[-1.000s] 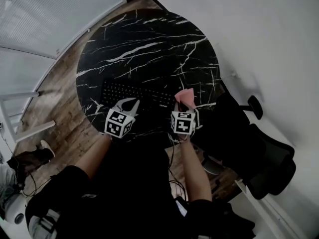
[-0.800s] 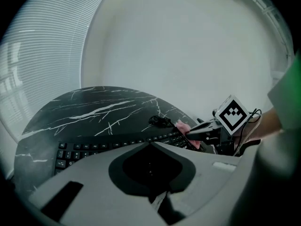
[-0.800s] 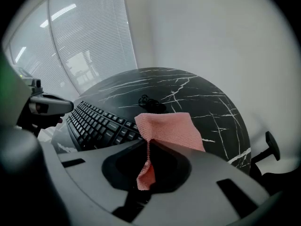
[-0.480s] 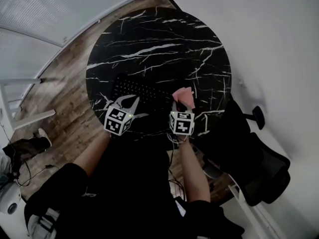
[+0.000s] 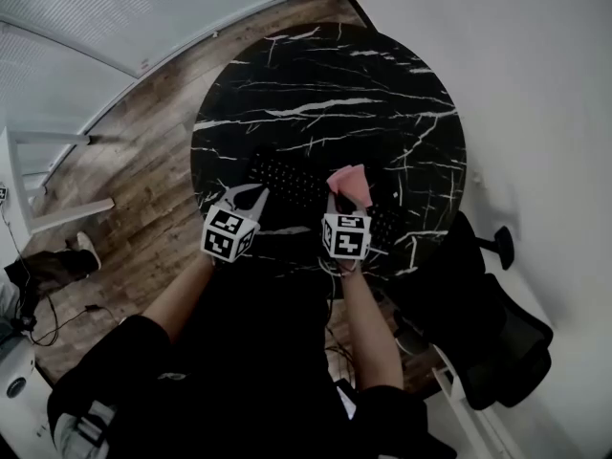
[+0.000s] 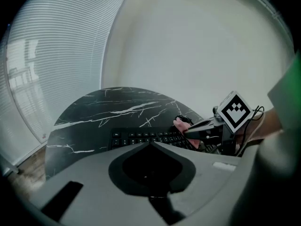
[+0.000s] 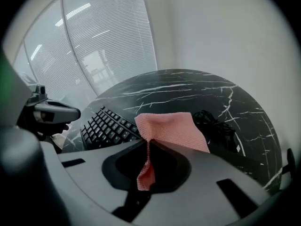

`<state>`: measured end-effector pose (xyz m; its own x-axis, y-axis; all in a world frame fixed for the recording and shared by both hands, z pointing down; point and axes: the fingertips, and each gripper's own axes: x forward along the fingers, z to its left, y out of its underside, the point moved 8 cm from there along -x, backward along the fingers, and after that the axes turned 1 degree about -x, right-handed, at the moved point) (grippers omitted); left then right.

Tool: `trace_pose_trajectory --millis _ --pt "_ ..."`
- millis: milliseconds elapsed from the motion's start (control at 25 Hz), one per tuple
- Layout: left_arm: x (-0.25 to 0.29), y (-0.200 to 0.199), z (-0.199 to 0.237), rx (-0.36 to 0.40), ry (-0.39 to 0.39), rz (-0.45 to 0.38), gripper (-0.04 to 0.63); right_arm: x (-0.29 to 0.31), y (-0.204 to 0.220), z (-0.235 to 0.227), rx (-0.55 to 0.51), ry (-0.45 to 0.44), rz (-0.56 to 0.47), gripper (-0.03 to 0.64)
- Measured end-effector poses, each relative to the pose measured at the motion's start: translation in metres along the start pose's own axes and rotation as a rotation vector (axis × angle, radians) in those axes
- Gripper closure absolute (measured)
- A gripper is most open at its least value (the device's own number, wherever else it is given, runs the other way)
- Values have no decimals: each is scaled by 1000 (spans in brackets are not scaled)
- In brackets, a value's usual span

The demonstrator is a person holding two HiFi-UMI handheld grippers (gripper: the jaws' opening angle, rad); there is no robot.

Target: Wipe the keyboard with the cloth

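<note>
**Shifting the pink cloth inward from the keyboard's right end**

Listed on the round black marble-look bench (image 5: 325,84) with white veins: one flat black computer keyboard (image 5: 292,182), set toward the near edge, and a tangle of black cable (image 7: 214,124) just beside its right end.

Held in the right tool (image 5: 344,202): one small pink woven cloth (image 5: 350,179), pinched by an edge between jaws pressed together, free part fanned up past the tips. Positioned now above the keys right of the keyboard's middle, with more keys exposed further right. Found a second ago at the right end itself, and half a second ago barely inside it. Judged, therefore, as travel leftward along the key rows: either the opening of a wiping pass or the approach to one. Unable to confirm contact between cloth and keys from any view; fabric seen mostly raised, not flattened on the keycaps.

Held idle: the left tool (image 5: 246,199), jaws together on nothing, over the bench just beside the keyboard's near-left corner. Found a second ago in front of the keyboard's left half, so likewise displaced leftward, well apart from the cloth.

Counted as done: cloth picked up and brought over the keyboard. Counted as outstanding: pressing the fabric down and covering the left half and the remaining right-hand keys.
</note>
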<state>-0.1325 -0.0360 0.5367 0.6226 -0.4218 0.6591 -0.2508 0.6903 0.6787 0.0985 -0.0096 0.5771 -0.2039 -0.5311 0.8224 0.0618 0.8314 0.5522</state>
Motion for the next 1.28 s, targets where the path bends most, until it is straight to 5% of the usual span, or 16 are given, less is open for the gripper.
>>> trace_pose_trajectory --millis 1280 --pt "-33 4 130 -57 -29 17 597 87 -79 167 -27 -155 -11 611"
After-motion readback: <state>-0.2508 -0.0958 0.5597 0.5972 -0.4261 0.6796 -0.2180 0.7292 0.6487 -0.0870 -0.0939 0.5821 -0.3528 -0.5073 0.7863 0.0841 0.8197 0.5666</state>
